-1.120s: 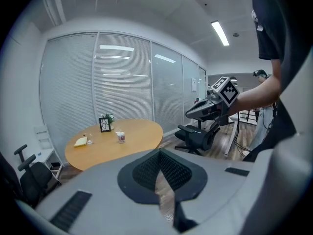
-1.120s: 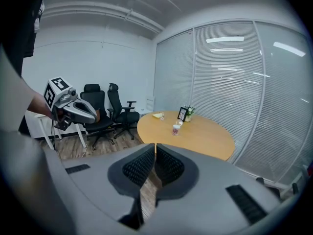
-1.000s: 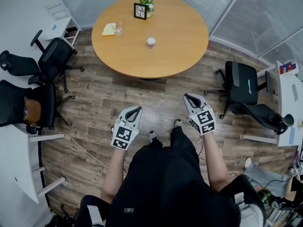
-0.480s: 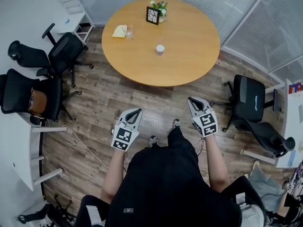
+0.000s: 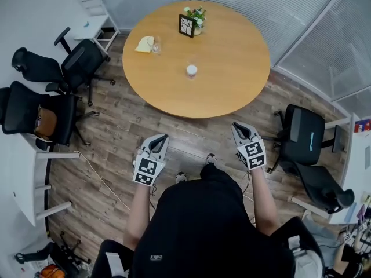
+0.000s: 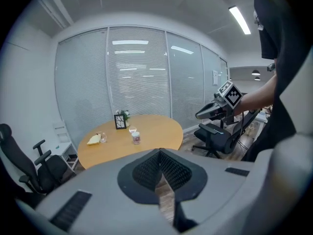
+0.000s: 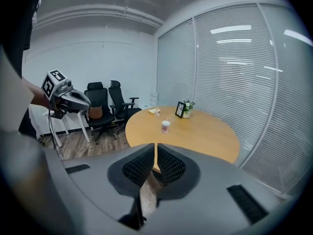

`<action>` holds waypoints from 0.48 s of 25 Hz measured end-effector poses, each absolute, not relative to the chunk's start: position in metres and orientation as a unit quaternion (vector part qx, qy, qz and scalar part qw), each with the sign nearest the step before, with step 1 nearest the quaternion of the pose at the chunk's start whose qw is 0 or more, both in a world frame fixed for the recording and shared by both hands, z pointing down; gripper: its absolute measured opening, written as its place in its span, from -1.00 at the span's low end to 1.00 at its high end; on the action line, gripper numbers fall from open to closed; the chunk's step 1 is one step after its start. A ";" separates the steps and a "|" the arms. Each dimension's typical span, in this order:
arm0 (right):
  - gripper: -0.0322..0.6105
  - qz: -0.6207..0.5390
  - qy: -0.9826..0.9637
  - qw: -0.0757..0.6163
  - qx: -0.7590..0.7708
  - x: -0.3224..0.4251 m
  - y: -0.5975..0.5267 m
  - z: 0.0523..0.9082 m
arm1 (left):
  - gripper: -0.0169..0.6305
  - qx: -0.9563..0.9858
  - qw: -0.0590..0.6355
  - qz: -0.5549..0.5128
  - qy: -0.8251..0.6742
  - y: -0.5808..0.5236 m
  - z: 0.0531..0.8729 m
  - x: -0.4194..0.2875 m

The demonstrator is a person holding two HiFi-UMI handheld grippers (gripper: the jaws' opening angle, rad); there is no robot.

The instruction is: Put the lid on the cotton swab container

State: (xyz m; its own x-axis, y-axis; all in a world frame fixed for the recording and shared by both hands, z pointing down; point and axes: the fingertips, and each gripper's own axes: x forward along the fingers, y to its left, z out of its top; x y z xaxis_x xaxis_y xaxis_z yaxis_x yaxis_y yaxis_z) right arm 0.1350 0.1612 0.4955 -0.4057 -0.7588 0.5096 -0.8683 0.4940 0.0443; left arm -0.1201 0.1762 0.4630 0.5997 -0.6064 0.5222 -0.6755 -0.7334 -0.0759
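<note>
The cotton swab container, a small white cup with a reddish label, stands near the middle of the round wooden table. It also shows in the left gripper view and the right gripper view. A small clear item sits by a yellow cloth; whether it is the lid is too small to tell. My left gripper and right gripper hang over the floor short of the table, both shut and empty, with jaws meeting in each own view.
A black picture frame and a small plant stand at the table's far side. Black office chairs stand at the left and right. A white desk and a floor cable lie at the left.
The table has come nearer as the person walks toward it. Both grippers have moved forward with the person and stayed shut.
</note>
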 end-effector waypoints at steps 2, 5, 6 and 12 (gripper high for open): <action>-0.88 0.118 -0.835 0.246 0.478 0.142 0.155 0.500 | -0.93 0.887 0.068 0.264 -0.374 0.169 0.463 -0.115; -0.88 0.114 -0.844 0.257 0.456 0.151 0.140 0.504 | -0.93 0.879 0.070 0.259 -0.395 0.157 0.462 -0.105; -0.88 0.110 -0.848 0.257 0.450 0.154 0.134 0.503 | -0.93 0.876 0.071 0.257 -0.402 0.155 0.462 -0.102; -0.88 0.079 -0.871 0.257 0.410 0.157 0.099 0.497 | -0.93 0.858 0.080 0.248 -0.442 0.149 0.463 -0.091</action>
State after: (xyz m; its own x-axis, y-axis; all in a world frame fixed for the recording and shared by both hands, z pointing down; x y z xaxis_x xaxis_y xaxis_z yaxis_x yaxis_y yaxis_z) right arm 0.1573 0.0991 0.4970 -0.5311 -0.6741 0.5134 -0.7558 0.6507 0.0725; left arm -0.0911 0.1487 0.4633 0.4857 -0.7199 0.4957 -0.7990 -0.5957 -0.0823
